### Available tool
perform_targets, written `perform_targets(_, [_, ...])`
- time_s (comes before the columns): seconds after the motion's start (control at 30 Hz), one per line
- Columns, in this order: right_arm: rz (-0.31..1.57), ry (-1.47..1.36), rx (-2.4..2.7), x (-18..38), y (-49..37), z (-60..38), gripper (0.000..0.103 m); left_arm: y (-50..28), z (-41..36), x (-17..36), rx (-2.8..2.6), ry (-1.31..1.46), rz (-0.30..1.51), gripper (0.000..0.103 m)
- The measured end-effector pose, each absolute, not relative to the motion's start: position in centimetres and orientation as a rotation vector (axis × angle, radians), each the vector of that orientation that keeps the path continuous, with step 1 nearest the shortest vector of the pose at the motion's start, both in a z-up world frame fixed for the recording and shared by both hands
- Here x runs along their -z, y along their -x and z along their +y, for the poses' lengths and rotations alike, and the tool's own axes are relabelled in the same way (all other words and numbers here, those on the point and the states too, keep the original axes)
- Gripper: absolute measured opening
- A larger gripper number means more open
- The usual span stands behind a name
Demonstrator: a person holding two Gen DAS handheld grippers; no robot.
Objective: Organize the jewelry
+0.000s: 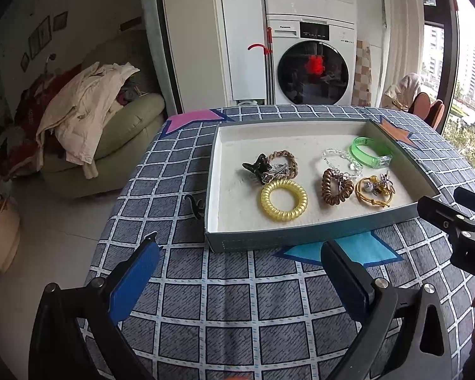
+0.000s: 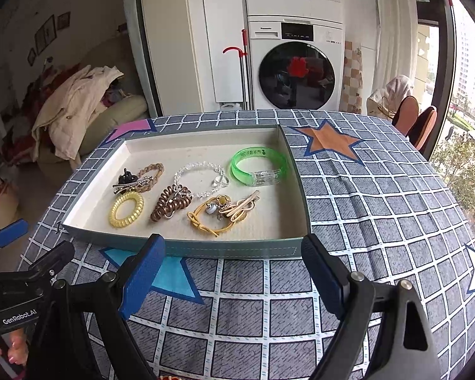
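A shallow grey-green box tray (image 1: 269, 240) (image 2: 237, 250) with a cream floor holds the jewelry: a green bangle (image 1: 369, 152) (image 2: 258, 166), a clear bead bracelet (image 1: 340, 161) (image 2: 199, 174), a yellow coil hair tie (image 1: 284, 200) (image 2: 126, 210), a brown coil tie (image 1: 336, 190) (image 2: 171, 205), a gold cord bracelet with charms (image 1: 375, 190) (image 2: 220, 213), a black claw clip with a braided tie (image 1: 269, 166) (image 2: 137, 179). My left gripper (image 1: 237, 259) and right gripper (image 2: 232, 253) are open and empty, just short of the tray's near wall.
The table has a grey checked cloth (image 2: 364, 221) with coloured stars. The right gripper's body shows at the right in the left wrist view (image 1: 459, 228). A sofa with clothes (image 1: 95, 126) and a washing machine (image 1: 313, 72) stand beyond the table.
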State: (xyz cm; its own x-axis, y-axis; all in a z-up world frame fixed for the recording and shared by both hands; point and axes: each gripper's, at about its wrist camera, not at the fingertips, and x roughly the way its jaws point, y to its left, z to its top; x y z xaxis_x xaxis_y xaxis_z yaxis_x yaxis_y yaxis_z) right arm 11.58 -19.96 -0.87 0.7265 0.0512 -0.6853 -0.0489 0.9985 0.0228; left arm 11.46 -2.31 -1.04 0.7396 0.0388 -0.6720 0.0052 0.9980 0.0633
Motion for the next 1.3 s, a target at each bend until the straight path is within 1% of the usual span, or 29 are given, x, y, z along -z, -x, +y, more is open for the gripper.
perform_targets(0.23, [0.767, -0.012, -0.041, 1.1, -10.5, -20.1, 0.09, -10.7, -2.5, 1.0, -0.003, -0.032, 0.745, 0.103])
perform_targets(0.67, [0.74, 0.004, -0.031, 0.5, -9.5, -19.6, 0.09, -9.3, -2.9, 0.0, -0.028, -0.034, 0.695, 0.103])
perform_targets(1.3, [0.731, 0.012, -0.014, 0.4, -9.5, -19.9, 0.09, -9.4, -3.0, 0.5, -0.039, -0.045, 0.713, 0.103])
